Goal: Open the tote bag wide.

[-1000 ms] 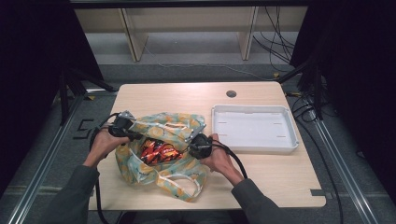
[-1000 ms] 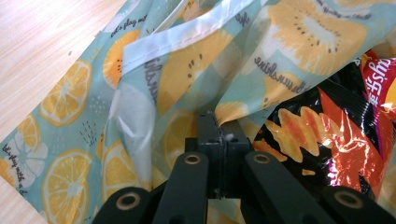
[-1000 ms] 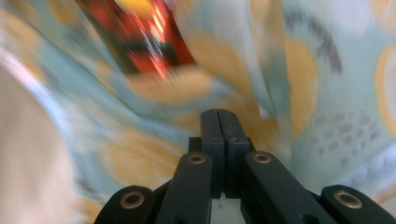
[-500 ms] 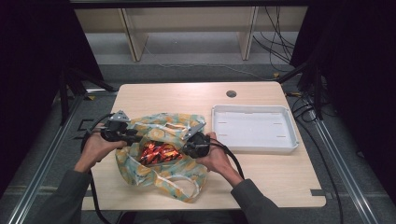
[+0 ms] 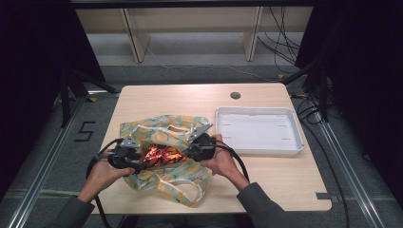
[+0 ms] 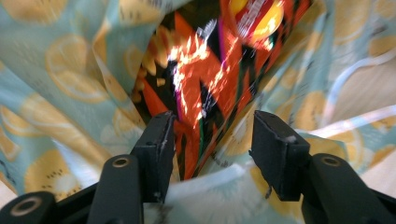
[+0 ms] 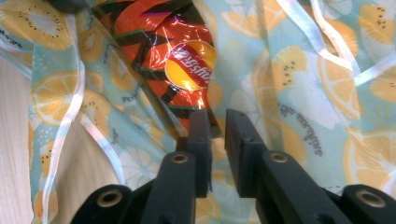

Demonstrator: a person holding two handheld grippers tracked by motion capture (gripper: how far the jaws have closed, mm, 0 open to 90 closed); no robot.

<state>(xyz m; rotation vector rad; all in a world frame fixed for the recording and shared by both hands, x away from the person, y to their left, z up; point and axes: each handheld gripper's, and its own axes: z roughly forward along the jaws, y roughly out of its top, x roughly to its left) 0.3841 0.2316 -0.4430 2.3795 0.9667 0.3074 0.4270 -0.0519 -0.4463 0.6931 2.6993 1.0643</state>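
Both grippers have just been opening: the left gripper [image 6: 210,135] stands wide before the shiny orange snack packet [image 5: 161,154], the right gripper [image 7: 217,126] narrowly parted, nothing pinched. The packet lies inside the lemon-print plastic bag [image 5: 190,130], now released, ready for pulling out.

tray [image 5: 259,148]: white, table's right | grommet [image 5: 235,95]: far table [image 5: 166,97] edge

A pale wooden table [image 5: 157,97] stands on grey floor [image 5: 199,59], dark curtains [image 5: 361,71] beside.
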